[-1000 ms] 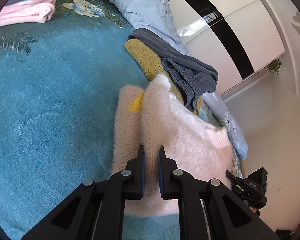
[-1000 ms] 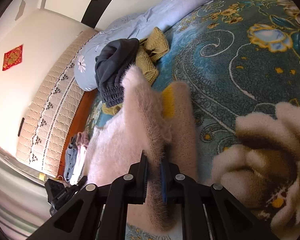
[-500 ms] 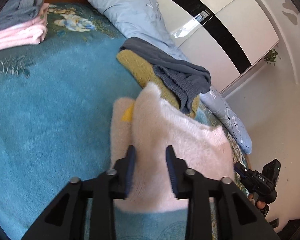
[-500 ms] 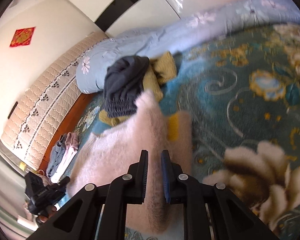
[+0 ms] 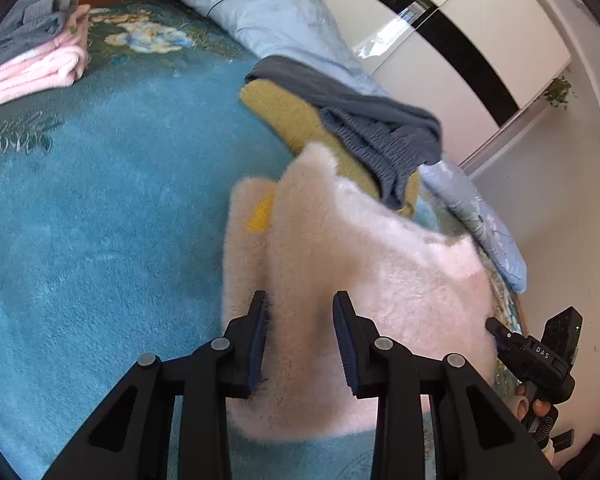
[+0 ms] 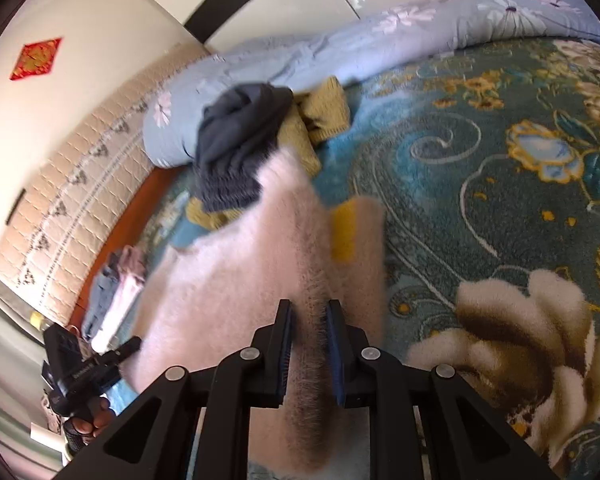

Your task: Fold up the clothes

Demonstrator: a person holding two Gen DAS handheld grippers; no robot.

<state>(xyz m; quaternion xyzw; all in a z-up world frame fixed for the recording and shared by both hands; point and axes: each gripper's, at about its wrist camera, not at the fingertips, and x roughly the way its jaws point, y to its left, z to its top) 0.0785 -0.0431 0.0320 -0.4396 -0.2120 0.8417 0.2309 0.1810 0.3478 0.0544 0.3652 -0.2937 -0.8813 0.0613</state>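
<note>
my own black fingers (image 5: 256, 344) cover the near edge of the fluffy pink sweater (image 5: 364, 280), so i can't see how it ends below them. the mustard knit (image 5: 296, 120) lies mostly buried under the dark grey garment (image 5: 380, 124) and the sweater; its shape is anyone's guess. the folded pile (image 5: 32, 60) is cut off by the lens rim on the left. from my right gripper (image 6: 308, 320), the sweater's far tip smears into blur, and i can't tell whether the pads press the fur ridge between them as they open. the red wall sign (image 6: 36, 58) is too small to read.
</note>
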